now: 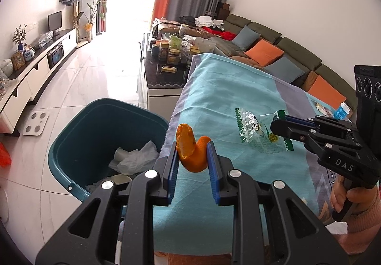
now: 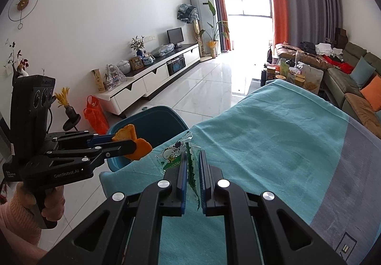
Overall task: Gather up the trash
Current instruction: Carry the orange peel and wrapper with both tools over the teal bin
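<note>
Beside the table's left edge, on the floor, stands the bin (image 1: 95,145), open-topped, with crumpled white waste already at its bottom. Table (image 1: 226,103) carries a teal cloth; bin rim sits just below and beside the cloth's near-left corner.

Left gripper (image 1: 193,155): pads clamped on the peel (image 1: 194,150), a curled orange strip. Peel's long axis runs up out of the jaws, tip curling left toward the bin. In the right wrist view the peel (image 2: 132,144) hangs over the cloth's edge, at the bin's near rim.

Right gripper (image 2: 192,178): jaws nearly together, pinching the wrapper (image 2: 177,154), a clear sachet with green serrated ends. In the left wrist view the right gripper (image 1: 277,125) holds the wrapper (image 1: 257,132) over the cloth, well in from the left edge; whether it clears the cloth cannot be told.

Judgement: bin lies left of and below both loads. Left hand is the nearer; its peel needs only a short carry left past the rim before release. Wrapper must cross more cloth, so it likely goes second.
</note>
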{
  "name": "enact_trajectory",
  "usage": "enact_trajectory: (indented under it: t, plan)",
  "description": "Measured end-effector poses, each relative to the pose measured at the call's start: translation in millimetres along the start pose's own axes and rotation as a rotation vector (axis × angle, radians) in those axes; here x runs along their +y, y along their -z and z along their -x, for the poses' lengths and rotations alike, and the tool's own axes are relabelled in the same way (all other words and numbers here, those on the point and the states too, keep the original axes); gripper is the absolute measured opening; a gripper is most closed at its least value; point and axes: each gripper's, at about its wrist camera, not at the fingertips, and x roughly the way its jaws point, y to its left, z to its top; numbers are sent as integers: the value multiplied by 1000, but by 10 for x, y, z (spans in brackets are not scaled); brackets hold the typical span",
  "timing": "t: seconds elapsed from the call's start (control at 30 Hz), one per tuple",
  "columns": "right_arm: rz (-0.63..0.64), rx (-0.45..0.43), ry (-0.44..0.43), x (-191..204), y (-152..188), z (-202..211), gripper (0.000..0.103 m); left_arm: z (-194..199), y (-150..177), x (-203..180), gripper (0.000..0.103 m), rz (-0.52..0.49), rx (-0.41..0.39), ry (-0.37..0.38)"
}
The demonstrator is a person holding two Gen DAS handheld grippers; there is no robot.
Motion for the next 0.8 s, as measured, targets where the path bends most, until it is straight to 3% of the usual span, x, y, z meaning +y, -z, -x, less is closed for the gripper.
enact_trajectory:
  t: [0.8]
  plan:
    - [25, 19, -52, 164, -130, -212, 8, 54, 1, 214, 24, 26, -11, -65]
